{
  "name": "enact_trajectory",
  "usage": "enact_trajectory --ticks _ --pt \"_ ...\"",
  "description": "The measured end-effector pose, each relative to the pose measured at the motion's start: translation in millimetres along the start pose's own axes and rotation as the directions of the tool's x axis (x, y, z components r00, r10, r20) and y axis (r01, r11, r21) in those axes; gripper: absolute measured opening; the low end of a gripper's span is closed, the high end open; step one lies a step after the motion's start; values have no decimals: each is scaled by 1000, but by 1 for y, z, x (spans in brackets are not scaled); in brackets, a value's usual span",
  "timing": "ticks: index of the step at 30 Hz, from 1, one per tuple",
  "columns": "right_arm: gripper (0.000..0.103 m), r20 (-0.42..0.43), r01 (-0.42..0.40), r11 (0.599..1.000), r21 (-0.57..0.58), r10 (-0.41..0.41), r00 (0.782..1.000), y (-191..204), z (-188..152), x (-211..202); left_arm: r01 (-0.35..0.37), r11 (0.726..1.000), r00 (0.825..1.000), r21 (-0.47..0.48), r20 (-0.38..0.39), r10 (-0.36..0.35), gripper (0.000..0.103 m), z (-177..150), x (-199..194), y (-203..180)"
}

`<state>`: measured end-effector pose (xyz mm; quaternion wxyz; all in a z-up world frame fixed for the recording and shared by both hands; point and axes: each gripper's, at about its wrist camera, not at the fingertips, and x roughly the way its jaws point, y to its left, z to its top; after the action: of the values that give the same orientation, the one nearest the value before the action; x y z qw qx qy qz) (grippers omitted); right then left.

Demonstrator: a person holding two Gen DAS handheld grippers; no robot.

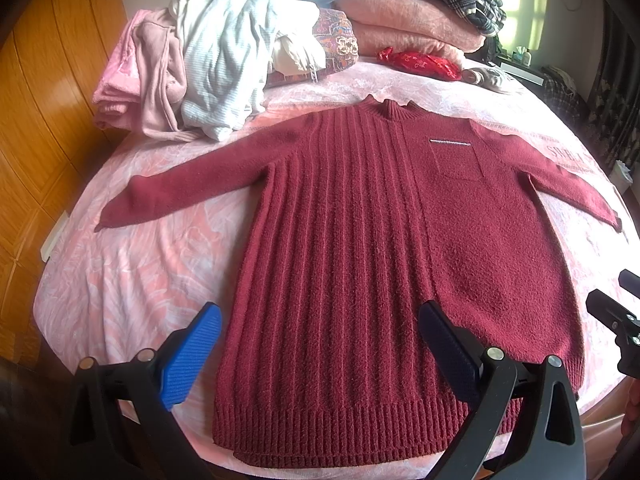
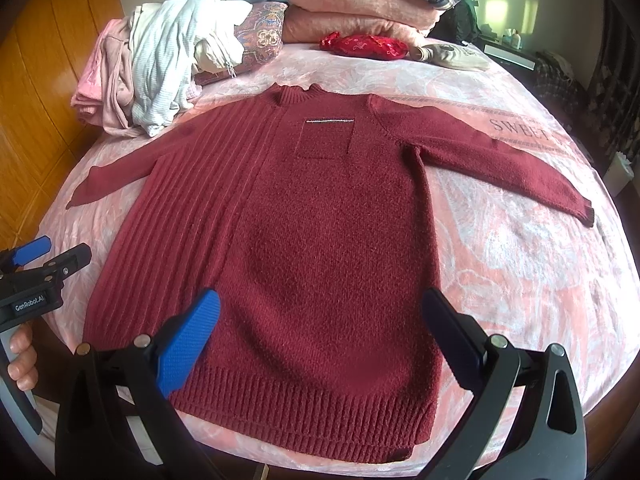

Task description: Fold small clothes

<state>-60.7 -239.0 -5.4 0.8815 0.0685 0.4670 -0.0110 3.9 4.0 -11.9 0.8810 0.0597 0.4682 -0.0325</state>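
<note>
A dark red knit sweater [image 1: 360,240] [image 2: 288,240] lies flat and face up on the bed, sleeves spread to both sides, hem nearest me. It has a ribbed left half and a chest pocket [image 1: 456,158] [image 2: 324,138]. My left gripper [image 1: 320,316] hovers open above the hem's left part, nothing between its blue fingers [image 1: 192,356]. My right gripper [image 2: 320,300] is open too, over the hem's right part. The left gripper [image 2: 36,260] also shows at the left edge of the right wrist view, held by a hand [image 2: 20,356].
The bed carries a pink patterned cover [image 1: 132,280] [image 2: 520,272]. A heap of pink and white clothes [image 1: 192,64] [image 2: 160,64] sits at the far left, with pillows, pink blankets [image 2: 352,4] and a red pouch [image 1: 420,62] behind. A wooden wardrobe [image 1: 44,100] stands left.
</note>
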Motion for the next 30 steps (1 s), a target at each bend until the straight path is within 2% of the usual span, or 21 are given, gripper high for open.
enact_trajectory --ticks 5,8,11,15,18,25,27,28,30 --pt "100 -3 -25 1000 18 25 1000 -10 13 0 -4 1000 1000 2 -4 4 99 5 -5 -3" --pt "100 31 33 999 36 -34 999 -34 34 -3 -23 1000 1000 18 -12 23 99 22 1 -18" --pt "100 58 82 988 128 -90 994 -83 59 -7 -51 998 999 23 -12 51 99 55 10 -45" --pt "100 44 132 955 267 -149 988 -167 86 -4 25 1000 999 -17 41 -25 99 97 18 -78" --pt "100 -6 183 937 298 -190 982 -231 103 10 40 999 997 33 65 -42 99 128 32 -124" --pt "100 -155 176 911 373 -126 980 -365 103 67 158 986 980 49 110 -163 99 194 63 -230" --pt "100 -169 184 904 385 -127 977 -389 102 80 166 985 985 53 34 -168 99 197 91 -255" --pt "100 -175 188 894 406 -126 977 -406 102 87 146 987 989 74 -1 -146 99 192 113 -267" --pt "100 -179 190 868 458 -120 977 -437 99 100 131 988 991 86 -6 -131 99 192 134 -287"
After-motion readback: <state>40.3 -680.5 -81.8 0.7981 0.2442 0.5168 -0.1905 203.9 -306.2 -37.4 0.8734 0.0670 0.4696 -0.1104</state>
